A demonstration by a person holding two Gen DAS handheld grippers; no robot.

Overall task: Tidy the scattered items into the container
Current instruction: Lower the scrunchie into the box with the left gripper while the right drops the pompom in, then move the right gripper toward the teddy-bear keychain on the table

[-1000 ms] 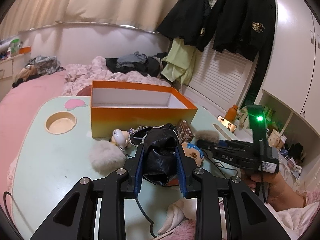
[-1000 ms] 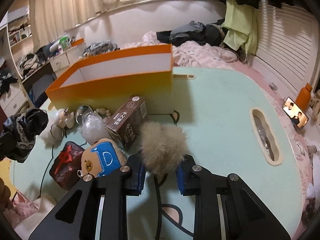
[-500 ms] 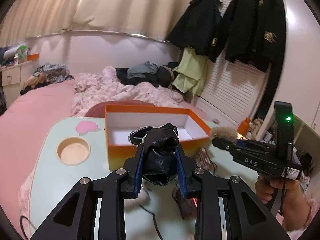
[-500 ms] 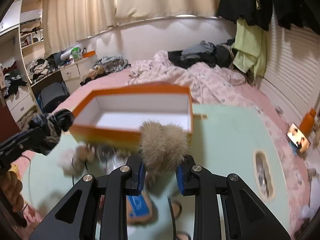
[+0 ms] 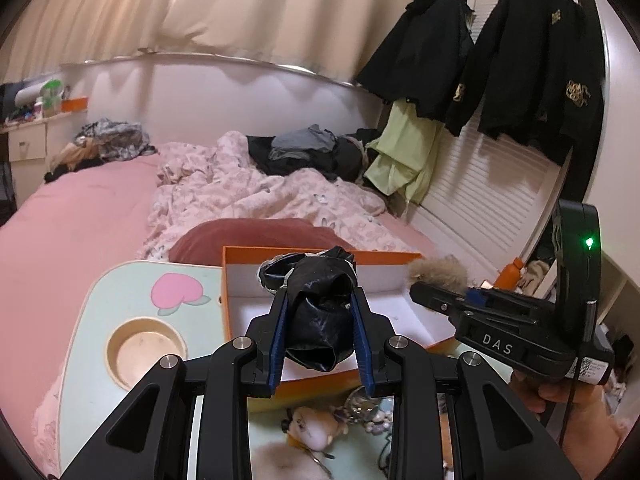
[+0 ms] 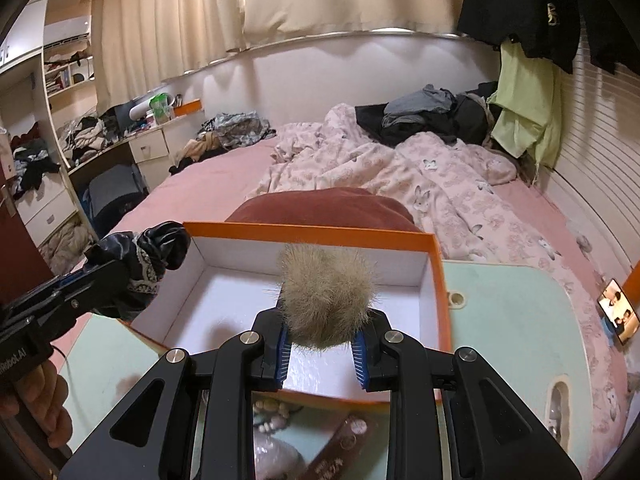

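Observation:
An orange box [image 5: 236, 280] [image 6: 312, 232] with a white inside stands open on the mint-green table [image 5: 96, 308] [image 6: 516, 320]. My left gripper [image 5: 320, 344] is shut on a crumpled black cloth with lace trim [image 5: 320, 320], held above the box's near edge. The same cloth [image 6: 148, 256] shows at the box's left rim in the right wrist view. My right gripper [image 6: 322, 344] is shut on a beige fur pom-pom [image 6: 326, 304], held over the inside of the box. That pom-pom [image 5: 438, 274] also shows in the left wrist view at the box's right side.
Below the grippers lie a small doll [image 5: 316, 432], beads [image 6: 272, 412], a brown carton [image 6: 340, 444] and a clear plastic bag [image 6: 276, 460]. The table has a round cup recess [image 5: 146, 352]. A bed with a pink quilt [image 6: 400, 168] lies behind. A phone [image 6: 618, 316] glows at the right.
Both grippers have risen off the table and moved toward the box with their loads. The box now sits right under them; the scattered items have dropped to the bottom of both views.

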